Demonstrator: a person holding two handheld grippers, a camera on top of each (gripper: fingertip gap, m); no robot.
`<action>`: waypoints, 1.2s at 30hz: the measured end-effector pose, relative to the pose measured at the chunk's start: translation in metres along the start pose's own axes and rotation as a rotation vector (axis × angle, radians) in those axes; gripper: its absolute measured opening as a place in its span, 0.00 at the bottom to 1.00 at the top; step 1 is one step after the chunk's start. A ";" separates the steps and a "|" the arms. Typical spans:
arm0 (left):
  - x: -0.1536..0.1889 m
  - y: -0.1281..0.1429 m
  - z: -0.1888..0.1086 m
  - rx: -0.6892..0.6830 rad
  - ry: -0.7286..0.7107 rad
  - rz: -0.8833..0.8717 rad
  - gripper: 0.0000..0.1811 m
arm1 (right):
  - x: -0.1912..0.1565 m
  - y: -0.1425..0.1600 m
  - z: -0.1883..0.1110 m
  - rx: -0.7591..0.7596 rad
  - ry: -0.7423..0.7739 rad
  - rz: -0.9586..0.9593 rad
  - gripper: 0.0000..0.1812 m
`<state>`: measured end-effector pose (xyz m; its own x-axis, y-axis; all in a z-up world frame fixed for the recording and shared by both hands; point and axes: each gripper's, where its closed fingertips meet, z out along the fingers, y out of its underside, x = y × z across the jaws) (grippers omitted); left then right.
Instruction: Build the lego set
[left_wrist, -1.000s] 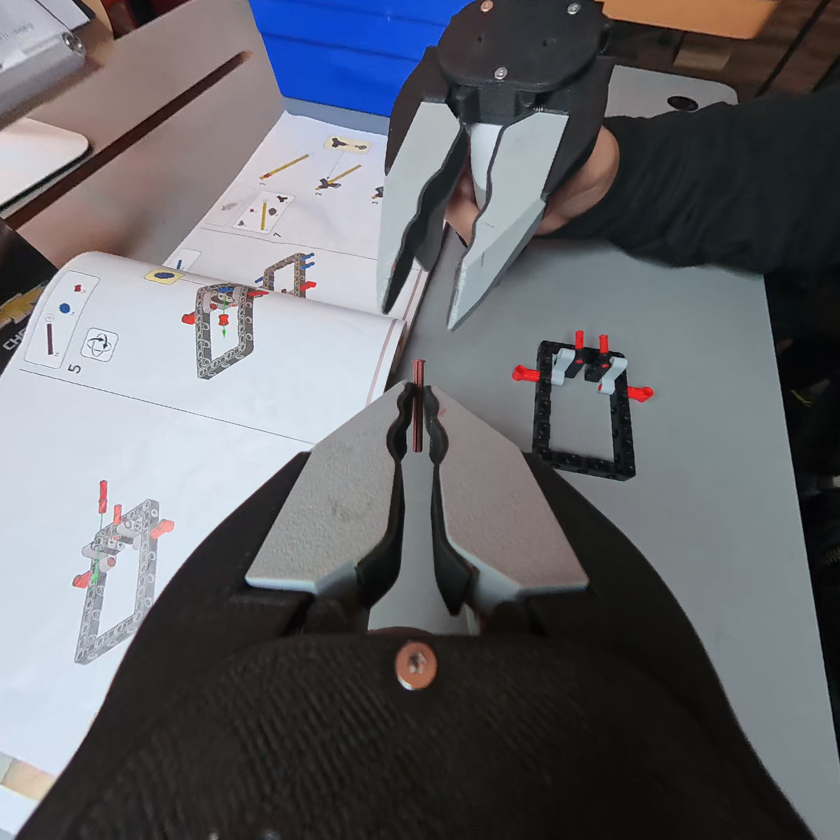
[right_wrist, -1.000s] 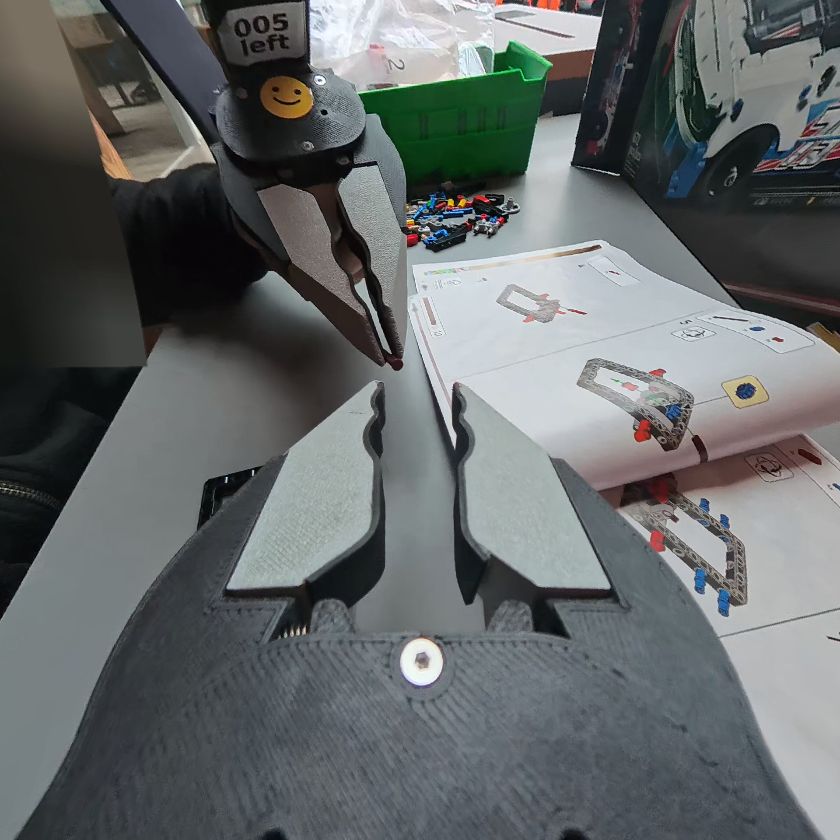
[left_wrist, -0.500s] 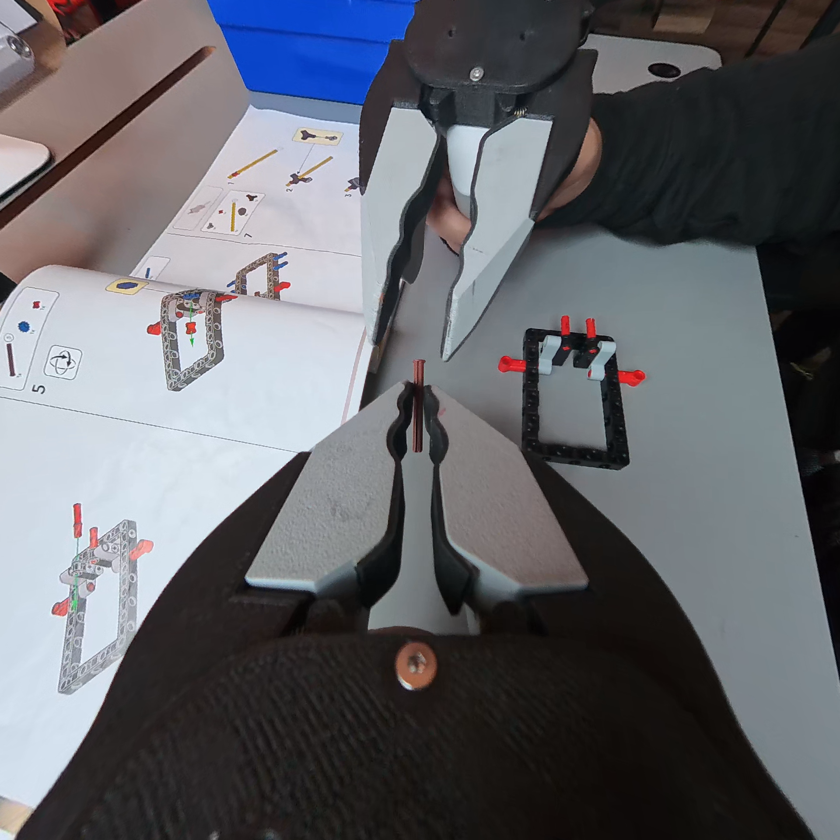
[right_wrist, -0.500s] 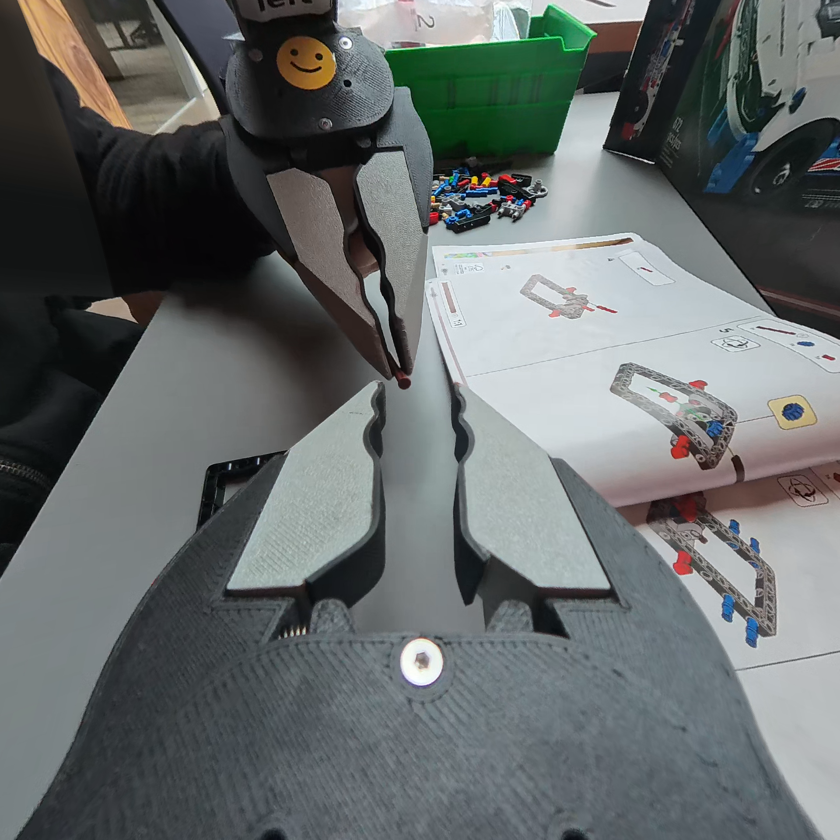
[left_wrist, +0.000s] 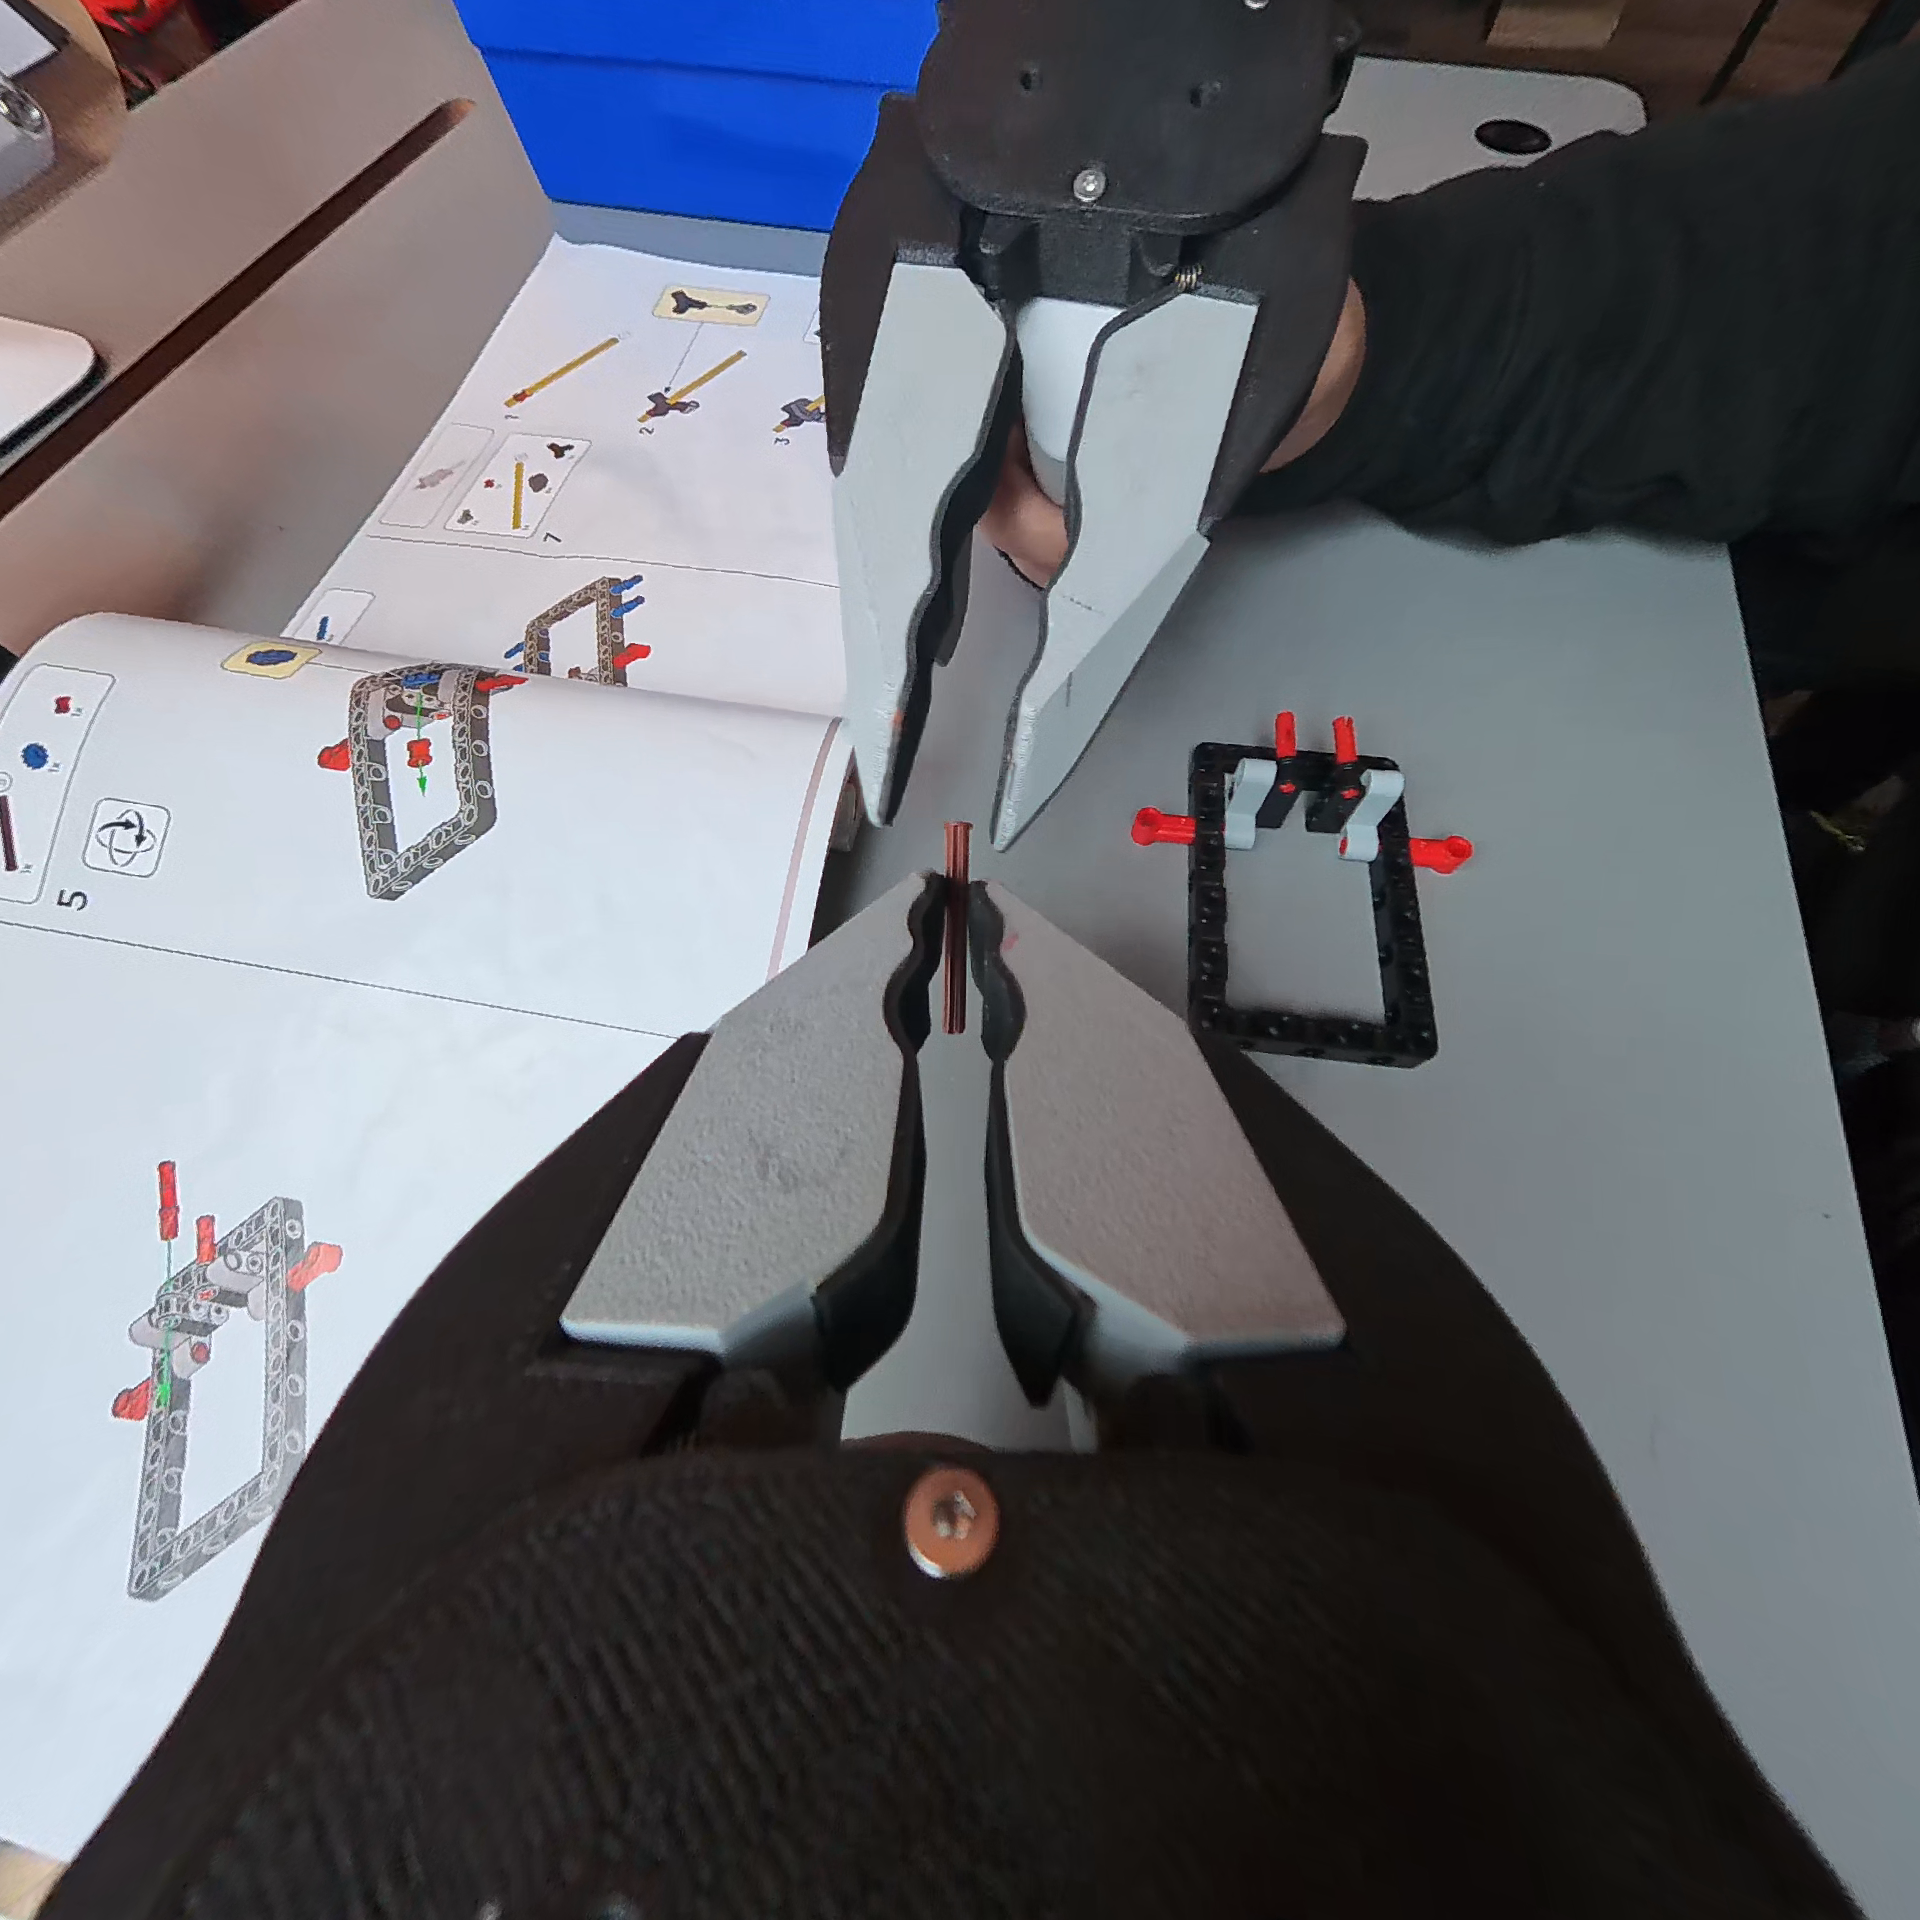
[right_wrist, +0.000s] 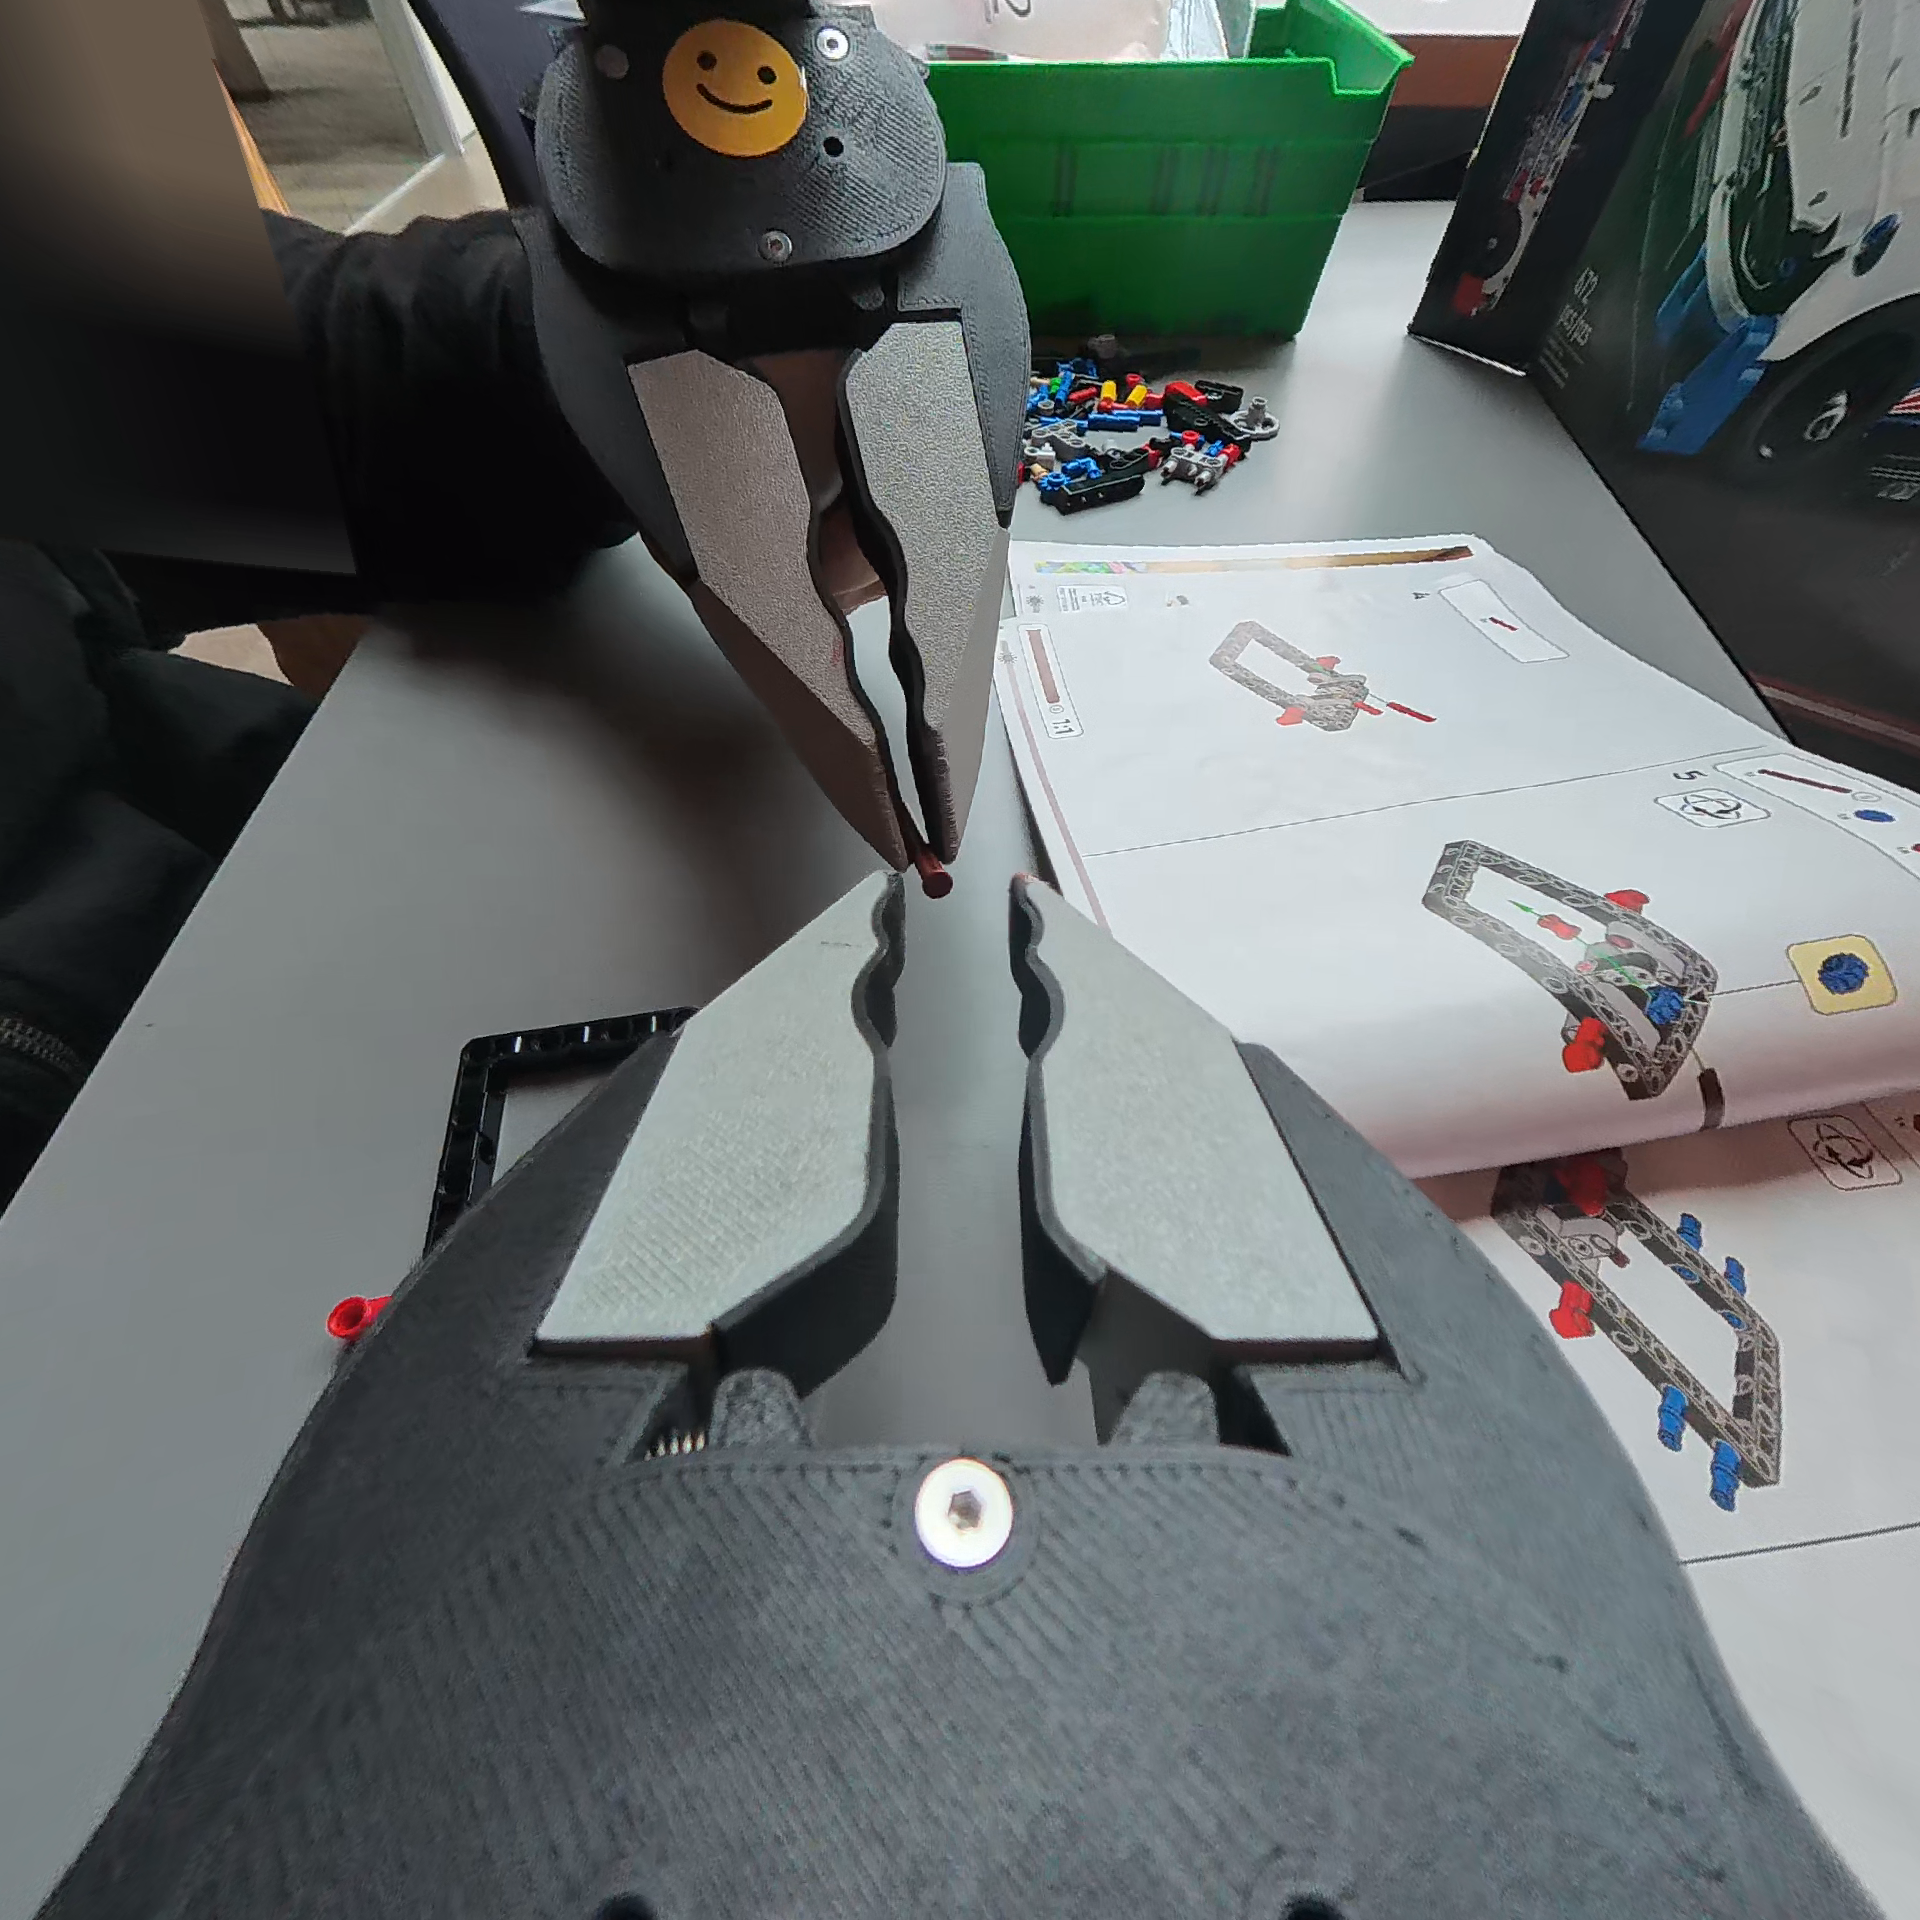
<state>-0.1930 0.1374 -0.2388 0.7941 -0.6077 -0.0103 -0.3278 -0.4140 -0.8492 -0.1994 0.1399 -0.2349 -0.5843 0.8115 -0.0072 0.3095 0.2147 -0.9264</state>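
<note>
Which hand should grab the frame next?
Right. The right gripper is open and empty, with the frame beside it. The left gripper is shut on the rod.

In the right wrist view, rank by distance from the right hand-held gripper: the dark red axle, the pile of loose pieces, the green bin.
From the right hand-held gripper:
1. Dark red axle, just past its fingertips, pinched in the left hand-held gripper.
2. Pile of loose pieces, farther back, right of centre.
3. Green bin, behind the pile.
</note>
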 end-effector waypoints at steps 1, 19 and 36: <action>0.000 -0.001 0.000 0.003 0.002 0.004 0.01 | 0.000 0.000 0.000 0.000 0.001 -0.003 0.09; 0.006 -0.002 0.001 0.006 0.008 0.048 0.01 | -0.010 -0.002 0.001 0.000 -0.017 -0.075 0.01; 0.003 0.008 0.011 -0.040 -0.009 -0.018 0.17 | 0.009 0.001 -0.032 -0.056 0.079 -0.091 0.01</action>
<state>-0.1873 0.1401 -0.2515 0.8045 -0.5940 -0.0001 -0.3336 -0.4517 -0.8274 -0.1807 0.1644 -0.2237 -0.5516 0.8271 0.1077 0.3004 0.3175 -0.8994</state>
